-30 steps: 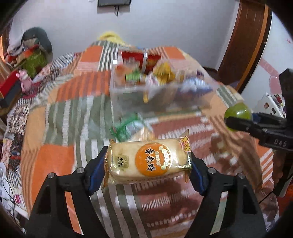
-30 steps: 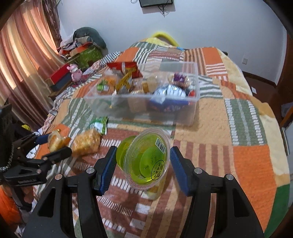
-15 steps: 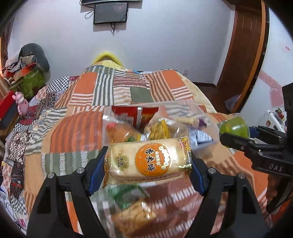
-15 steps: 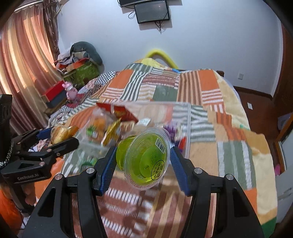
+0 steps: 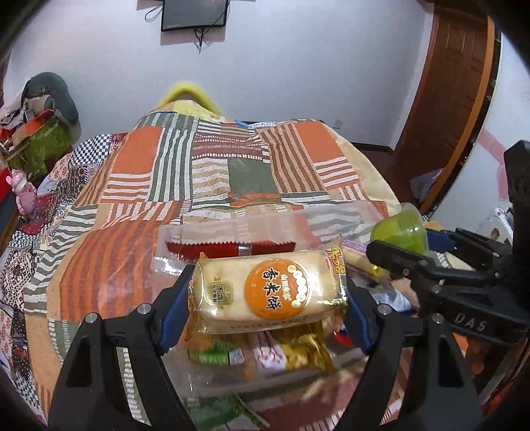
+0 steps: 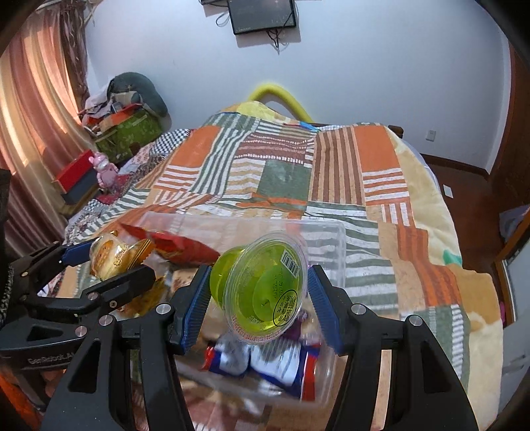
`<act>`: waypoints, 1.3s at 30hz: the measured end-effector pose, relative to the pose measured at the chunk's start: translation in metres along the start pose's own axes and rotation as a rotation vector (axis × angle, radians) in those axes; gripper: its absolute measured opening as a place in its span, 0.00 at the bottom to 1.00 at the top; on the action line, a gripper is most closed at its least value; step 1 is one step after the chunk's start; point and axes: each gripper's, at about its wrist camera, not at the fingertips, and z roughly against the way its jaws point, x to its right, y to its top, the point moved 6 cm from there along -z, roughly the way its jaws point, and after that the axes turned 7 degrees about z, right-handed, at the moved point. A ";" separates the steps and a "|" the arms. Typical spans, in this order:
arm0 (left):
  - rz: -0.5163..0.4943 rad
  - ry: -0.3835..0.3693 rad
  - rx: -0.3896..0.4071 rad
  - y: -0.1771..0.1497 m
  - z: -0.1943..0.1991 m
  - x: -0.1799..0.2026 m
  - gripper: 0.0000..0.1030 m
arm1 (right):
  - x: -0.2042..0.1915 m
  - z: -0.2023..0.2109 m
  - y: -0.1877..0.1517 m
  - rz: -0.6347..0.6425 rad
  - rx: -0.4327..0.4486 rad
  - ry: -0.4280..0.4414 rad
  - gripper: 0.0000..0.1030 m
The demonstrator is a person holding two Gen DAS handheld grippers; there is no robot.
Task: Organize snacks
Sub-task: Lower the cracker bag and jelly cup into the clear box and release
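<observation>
My left gripper (image 5: 261, 295) is shut on a pale rice cracker packet (image 5: 268, 291) with an orange round label, held above the clear plastic snack bin (image 5: 232, 225). My right gripper (image 6: 260, 293) is shut on a green jelly cup (image 6: 261, 288), held over the right part of the same bin (image 6: 334, 232). The bin holds a red bag (image 6: 179, 245), a blue and white pack (image 6: 265, 361) and several other wrapped snacks. The right gripper with the cup (image 5: 399, 232) shows at the right in the left wrist view. The left gripper with its packet (image 6: 109, 258) shows at the left in the right wrist view.
The bin sits on a bed with an orange, green and striped patchwork blanket (image 6: 285, 179). Boxes, a pink toy (image 6: 104, 169) and clutter lie along the bed's left side by the curtain. A wooden door (image 5: 444, 99) stands at the right, a wall screen (image 6: 261, 16) at the back.
Both grippers have moved forward with their snacks, from in front of the bin to above it. The loose snacks on the blanket have dropped out of view.
</observation>
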 end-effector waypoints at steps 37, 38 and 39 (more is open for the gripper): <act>-0.023 0.064 0.046 -0.051 0.099 -0.043 0.94 | -0.071 0.046 -0.055 0.091 -0.036 0.173 0.61; -0.023 0.072 0.039 -0.057 0.100 -0.048 0.94 | -0.077 0.042 -0.058 0.089 -0.048 0.188 0.62; -0.019 0.084 0.028 -0.065 0.100 -0.056 0.94 | -0.082 0.038 -0.061 0.090 -0.061 0.200 0.62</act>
